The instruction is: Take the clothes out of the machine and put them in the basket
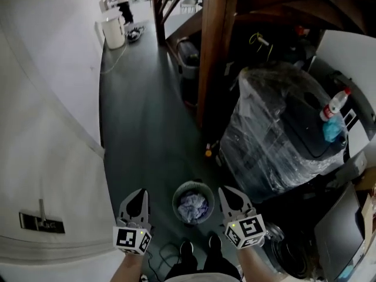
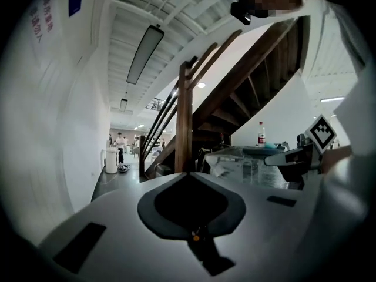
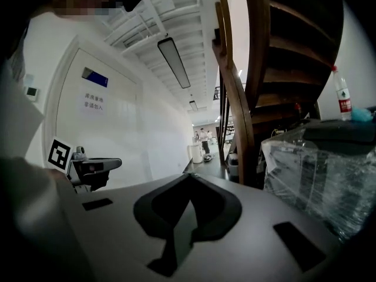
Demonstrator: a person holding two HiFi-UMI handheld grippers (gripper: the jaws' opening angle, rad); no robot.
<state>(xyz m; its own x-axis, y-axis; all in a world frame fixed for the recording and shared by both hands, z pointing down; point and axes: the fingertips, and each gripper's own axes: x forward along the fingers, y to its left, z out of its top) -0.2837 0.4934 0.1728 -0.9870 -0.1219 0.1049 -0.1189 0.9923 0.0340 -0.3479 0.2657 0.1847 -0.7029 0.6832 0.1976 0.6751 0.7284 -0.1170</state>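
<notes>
Both grippers are held side by side above the dark floor (image 1: 141, 116). The left gripper (image 1: 141, 192) has its 2 jaws closed tip to tip with nothing between them, and so does the right gripper (image 1: 227, 191). Between them in the head view, down on the floor, stands the round laundry basket (image 1: 176, 197) with pale bluish clothes (image 1: 192, 206) inside. A plastic-wrapped appliance (image 1: 276, 140) stands to the right, with 1 bottle (image 1: 334, 104) on top.
</notes>
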